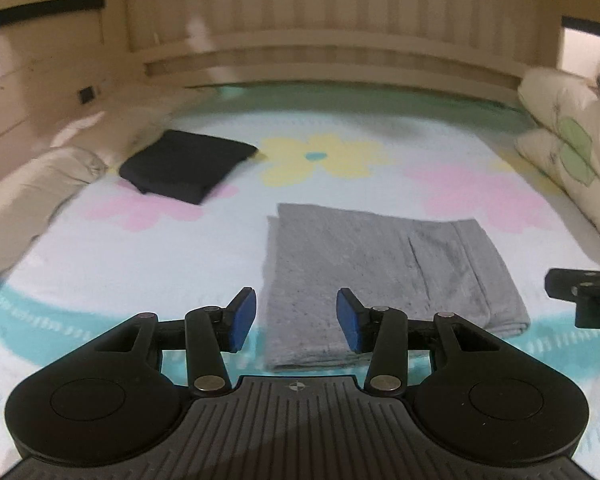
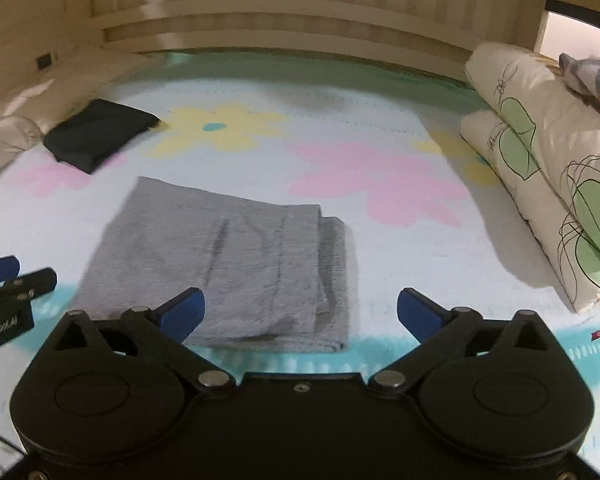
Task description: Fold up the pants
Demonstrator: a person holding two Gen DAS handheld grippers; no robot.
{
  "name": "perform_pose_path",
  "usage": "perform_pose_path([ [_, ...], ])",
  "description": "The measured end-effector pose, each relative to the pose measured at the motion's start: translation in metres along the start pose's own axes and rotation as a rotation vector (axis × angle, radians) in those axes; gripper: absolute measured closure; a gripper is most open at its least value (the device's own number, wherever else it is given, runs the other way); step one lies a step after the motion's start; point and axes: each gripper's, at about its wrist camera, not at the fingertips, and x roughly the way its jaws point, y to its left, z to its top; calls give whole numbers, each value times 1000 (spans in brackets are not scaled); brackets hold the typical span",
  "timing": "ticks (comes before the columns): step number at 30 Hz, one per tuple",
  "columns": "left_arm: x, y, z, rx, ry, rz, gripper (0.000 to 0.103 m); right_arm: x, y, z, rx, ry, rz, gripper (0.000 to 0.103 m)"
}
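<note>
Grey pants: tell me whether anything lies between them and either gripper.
Nothing visible does. The grey pants lie folded on the flowered sheet, just ahead of the open left gripper and open right gripper. The black folded garment and pillows sit well aside.

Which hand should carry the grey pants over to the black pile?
Probably left. The left gripper hangs open over the grey pants' near edge, and the black pile lies on its side. The right gripper is open, farther away.
</note>
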Motion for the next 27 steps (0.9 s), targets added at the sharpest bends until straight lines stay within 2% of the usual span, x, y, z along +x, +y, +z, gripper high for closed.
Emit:
perform_pose_path([
  [3, -12, 0, 0, 4, -4, -25, 60, -15, 0, -3, 33, -9, 0, 1],
  [8, -22, -2, -7, 21, -17, -34, 60, -24, 5, -11, 32, 50, 49, 2],
  [12, -20, -6, -11, 21, -20, -13, 60, -33, 10, -20, 32, 33, 24, 3],
  [16, -14, -5, -12, 15, 11, -18, 60, -37, 12, -24, 51, 20, -9, 3],
  [27, -5, -2, -17, 6, 59, 19, 60, -29, 24, -25, 29, 47, -11, 2],
])
